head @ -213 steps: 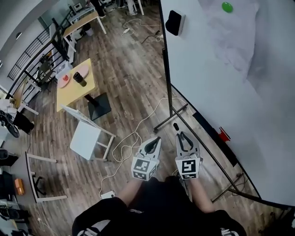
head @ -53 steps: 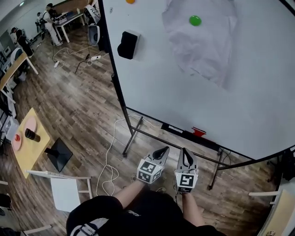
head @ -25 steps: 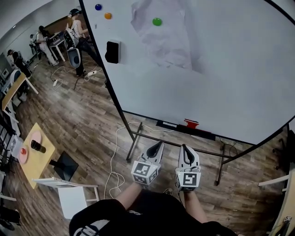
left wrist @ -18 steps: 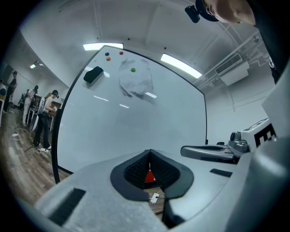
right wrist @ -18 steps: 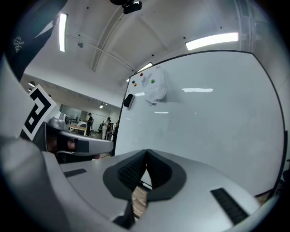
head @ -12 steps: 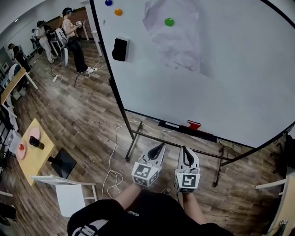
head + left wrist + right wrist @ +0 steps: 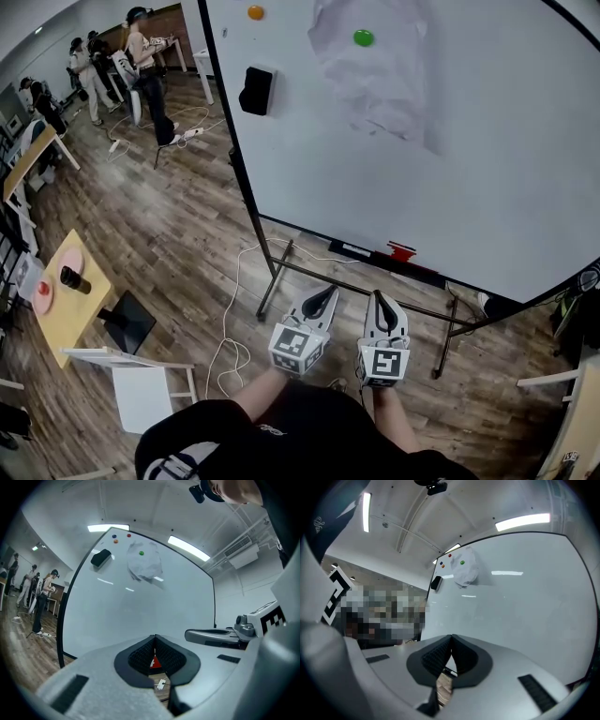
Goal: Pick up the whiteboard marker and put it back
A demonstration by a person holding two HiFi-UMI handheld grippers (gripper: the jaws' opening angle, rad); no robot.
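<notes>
While the left gripper and the right gripper hover with fingers closed on nothing, one whiteboard bears one eraser, one paper sheet and two magnets. One red thing, perhaps the marker, lies on the whiteboard's ledge, well beyond both grippers' fingers.

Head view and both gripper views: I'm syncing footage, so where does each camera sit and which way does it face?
Head view: on the person's head, steeply down at the whiteboard and floor; shows both forearms, left gripper, right gripper.
Left gripper view: on the left gripper, level along its shut jaws at the whiteboard; right gripper at right.
Right gripper view: on the right gripper, along its shut jaws at the whiteboard; left gripper's cube at left.
Shared: all see the green magnet.
</notes>
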